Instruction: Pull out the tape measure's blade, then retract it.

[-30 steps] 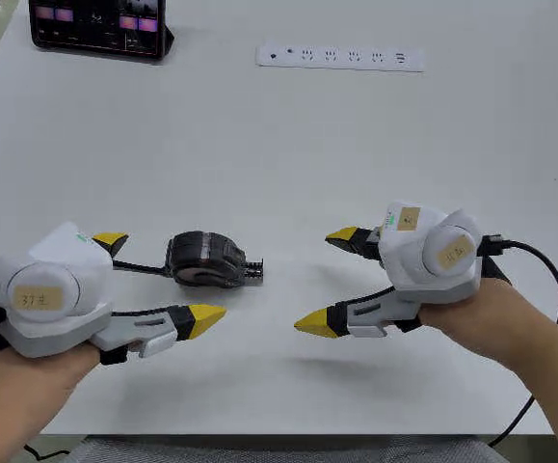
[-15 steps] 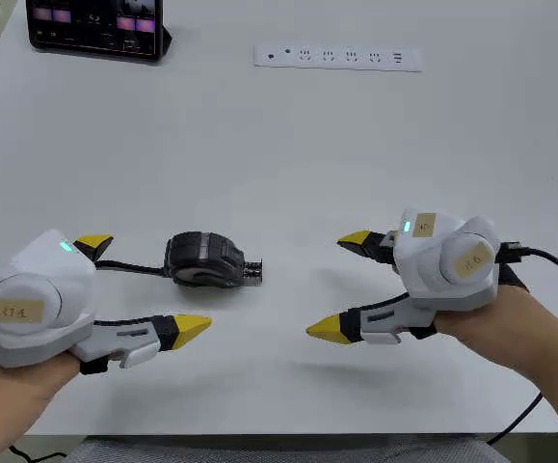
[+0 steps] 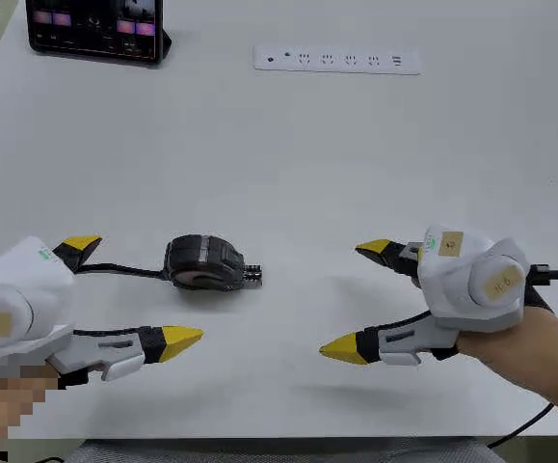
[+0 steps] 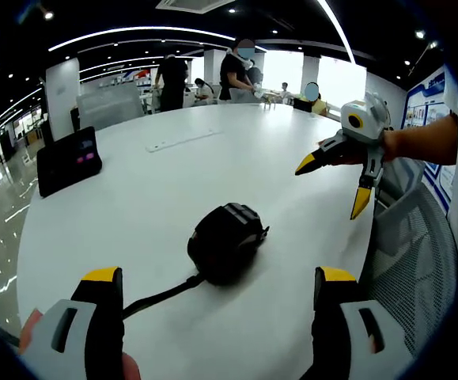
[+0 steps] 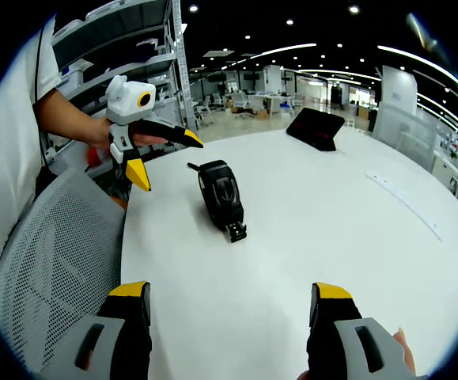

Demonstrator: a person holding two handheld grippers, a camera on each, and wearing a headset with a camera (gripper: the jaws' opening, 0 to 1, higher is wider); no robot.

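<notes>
Over the white table (image 3: 288,154), the left gripper (image 3: 134,289) and right gripper (image 3: 354,300) both gape, empty. Between them, nearer the left, lies the black tape measure (image 3: 204,262), long axis crosswise: blade tip (image 3: 254,274) toward the right gripper, strap (image 3: 124,270) toward the left.

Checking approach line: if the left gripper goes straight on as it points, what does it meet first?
Likely the tape measure: it lies straight ahead of the left gripper, between its open jaws in the left gripper view, black strap trailing toward them. Height over the table is unclear.
</notes>
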